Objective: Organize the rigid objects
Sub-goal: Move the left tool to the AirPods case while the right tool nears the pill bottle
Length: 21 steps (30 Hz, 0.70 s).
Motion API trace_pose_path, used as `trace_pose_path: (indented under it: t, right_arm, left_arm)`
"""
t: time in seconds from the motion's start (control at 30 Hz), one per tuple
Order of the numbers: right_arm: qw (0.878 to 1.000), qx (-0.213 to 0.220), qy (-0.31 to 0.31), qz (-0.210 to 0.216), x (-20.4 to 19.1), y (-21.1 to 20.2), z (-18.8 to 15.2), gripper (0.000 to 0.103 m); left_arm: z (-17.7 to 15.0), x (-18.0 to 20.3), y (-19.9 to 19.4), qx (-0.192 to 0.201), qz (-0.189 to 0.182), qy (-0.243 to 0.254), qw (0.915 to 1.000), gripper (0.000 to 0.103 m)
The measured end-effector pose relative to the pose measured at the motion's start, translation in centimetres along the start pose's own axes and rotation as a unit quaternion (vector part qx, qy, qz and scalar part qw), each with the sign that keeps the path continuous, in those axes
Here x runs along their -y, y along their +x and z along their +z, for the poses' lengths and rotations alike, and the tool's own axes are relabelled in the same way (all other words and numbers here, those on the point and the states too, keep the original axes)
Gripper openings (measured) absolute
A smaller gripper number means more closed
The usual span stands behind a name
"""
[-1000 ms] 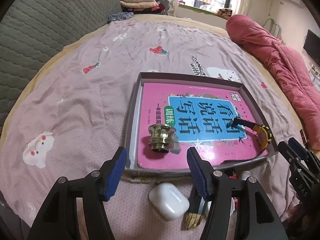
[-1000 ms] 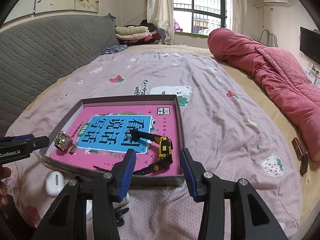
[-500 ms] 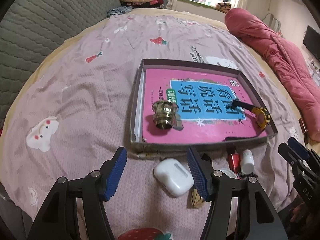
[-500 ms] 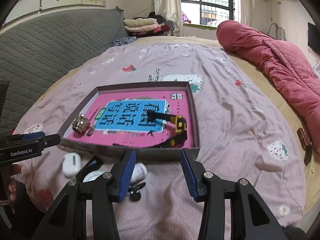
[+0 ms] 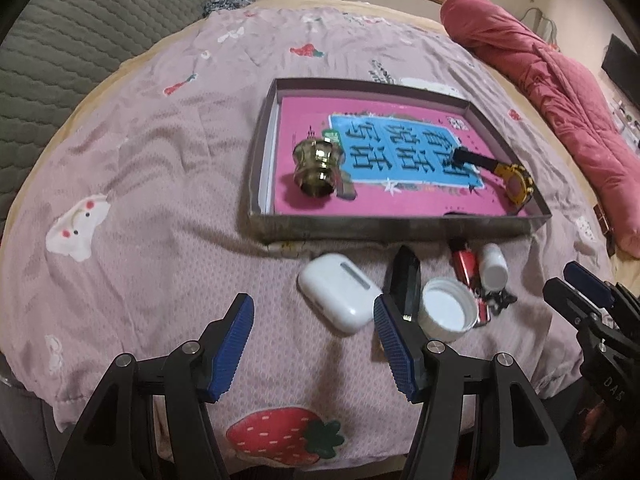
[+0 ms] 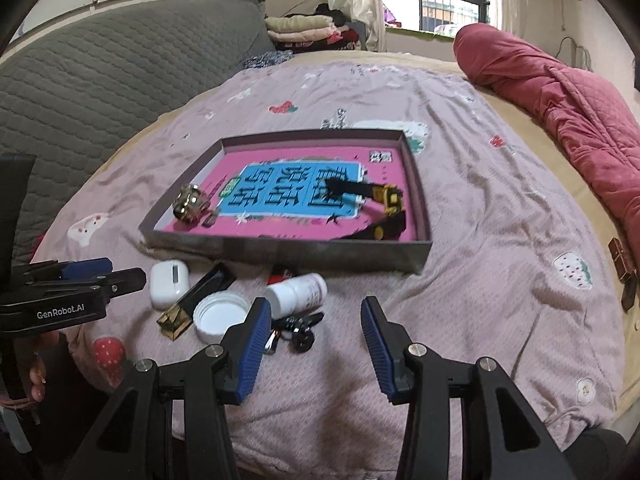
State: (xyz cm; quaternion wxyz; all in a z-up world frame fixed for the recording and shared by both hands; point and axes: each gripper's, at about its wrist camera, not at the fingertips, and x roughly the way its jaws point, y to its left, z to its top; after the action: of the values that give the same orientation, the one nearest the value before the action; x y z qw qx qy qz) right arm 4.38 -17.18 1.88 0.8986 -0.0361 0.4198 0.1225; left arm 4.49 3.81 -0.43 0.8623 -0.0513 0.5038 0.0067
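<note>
Bed (image 5: 160,168) carries a shallow box (image 5: 392,228) already holding a brass knob (image 5: 318,168) and a yellow watch (image 5: 516,186); loose items wait in front of it, so a pickup seems next. Left tool (image 5: 312,344) gapes empty, the white earbud case (image 5: 338,292) just beyond its fingertips. Right tool (image 6: 316,344) is likewise spread and empty, near the white bottle (image 6: 298,292) and white cap (image 6: 220,316).
</note>
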Motion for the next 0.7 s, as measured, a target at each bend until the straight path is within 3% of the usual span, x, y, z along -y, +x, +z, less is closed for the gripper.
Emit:
trace_pose_path:
  t: [0.7]
  right_arm:
    - [1.0,-0.016,-0.002,0.013,-0.2,1.5,-0.4,0.048]
  left_arm:
    - [-0.8,0.3,3.3,-0.026,-0.02,0.029,0.9991,0.064]
